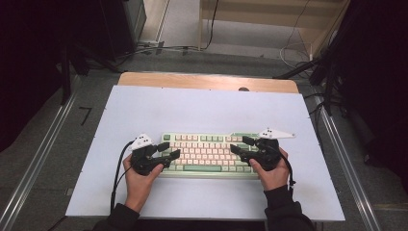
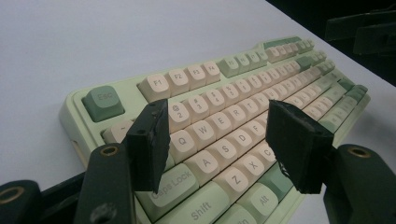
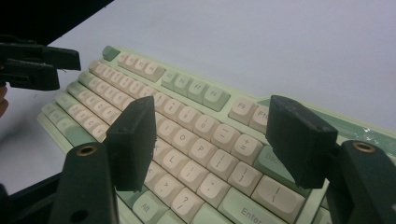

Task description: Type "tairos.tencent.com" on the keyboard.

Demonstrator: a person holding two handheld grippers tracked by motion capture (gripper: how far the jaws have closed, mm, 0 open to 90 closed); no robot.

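The left gripper (image 2: 217, 142) reaches in from the bottom edge, its two black jaws standing well apart with nothing clamped between them. They hover over the left end of a pale green plastic keyboard with cream and darker green keycaps (image 2: 224, 116), which lies on a flat white table surface (image 2: 93, 42) and runs away toward the upper right. The left jaw hangs above the Tab and Caps Lock area, the right jaw above the keys around C and V; whether either pad touches a key cannot be told. A dark green Esc key (image 2: 102, 102) sits at the near corner. In the dark upper right corner, black parts of the other gripper (image 2: 362, 30) show, blurred.
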